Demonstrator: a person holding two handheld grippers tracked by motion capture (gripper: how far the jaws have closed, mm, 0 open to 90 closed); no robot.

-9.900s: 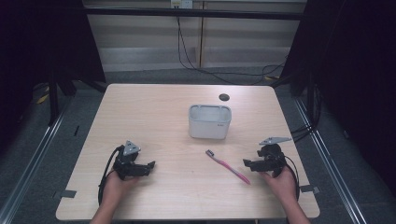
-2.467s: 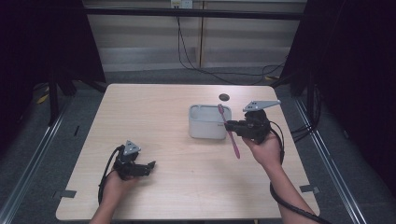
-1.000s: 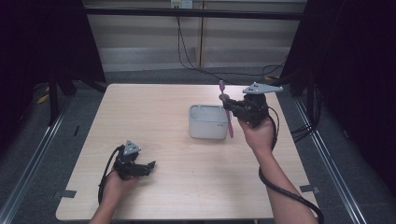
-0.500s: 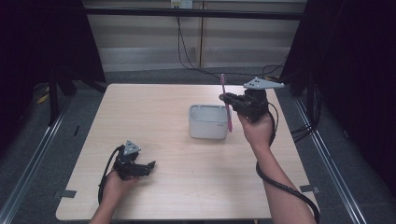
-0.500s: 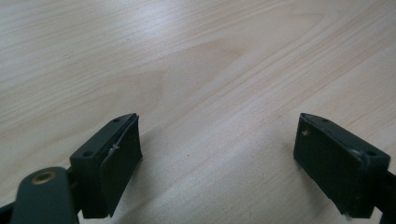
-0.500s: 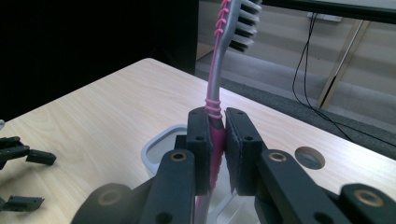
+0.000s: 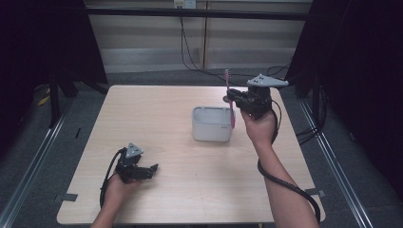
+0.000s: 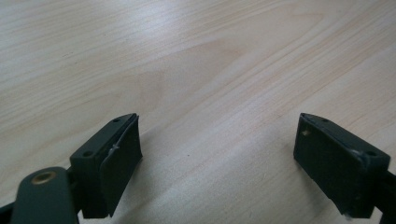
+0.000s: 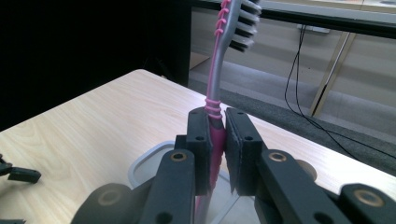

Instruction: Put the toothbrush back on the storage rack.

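A pink toothbrush (image 7: 230, 99) stands nearly upright, bristles at the top, above the right end of a white rectangular holder (image 7: 212, 124) in the middle of the table. My right gripper (image 7: 233, 97) is shut on its handle. In the right gripper view the two pads clamp the pink toothbrush (image 9: 215, 74) at mid-handle, with the white holder's rim (image 9: 140, 164) just below and behind the jaws. My left gripper (image 7: 151, 170) rests on the table at the front left, open. In the left gripper view its jaws stand wide apart over bare wood, nothing between them.
A small dark round object (image 7: 226, 99) lies on the table behind the holder, partly hidden by the right gripper. The wooden table (image 7: 142, 118) ends at a dark floor with metal rails on both sides. Cables hang along the back wall.
My right gripper has carried the toothbrush a little up and back and turned it more upright above the holder's right end. The left gripper has stayed in place.
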